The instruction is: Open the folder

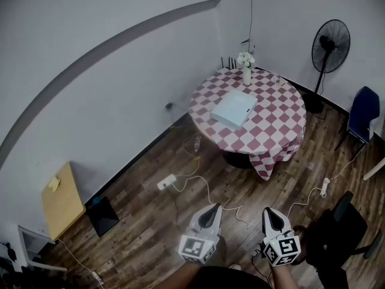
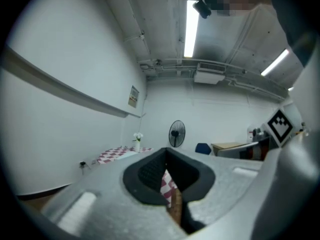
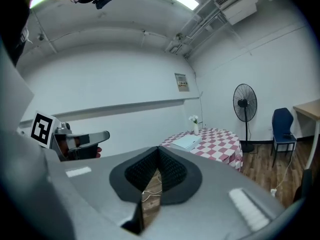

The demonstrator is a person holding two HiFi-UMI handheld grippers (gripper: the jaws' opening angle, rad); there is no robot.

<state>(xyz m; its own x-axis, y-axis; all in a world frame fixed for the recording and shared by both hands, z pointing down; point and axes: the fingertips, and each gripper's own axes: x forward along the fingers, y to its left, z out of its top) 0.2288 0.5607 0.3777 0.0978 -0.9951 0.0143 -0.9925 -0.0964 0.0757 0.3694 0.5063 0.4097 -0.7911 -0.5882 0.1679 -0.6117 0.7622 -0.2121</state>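
My left gripper (image 1: 213, 208) and my right gripper (image 1: 269, 212) are both closed tight and hold nothing. The folder (image 1: 233, 109) lies flat on the round desk (image 1: 280, 122), well apart from them.

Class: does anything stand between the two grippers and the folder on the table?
Nothing upright. Only floor crossed by white cables lies between the left gripper, the right gripper and the folder; the vase stands beyond the folder.

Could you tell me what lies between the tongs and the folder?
Head view: wooden plank floor crossed by white cables, then red-and-white checked tablecloth before the pale flat folder.
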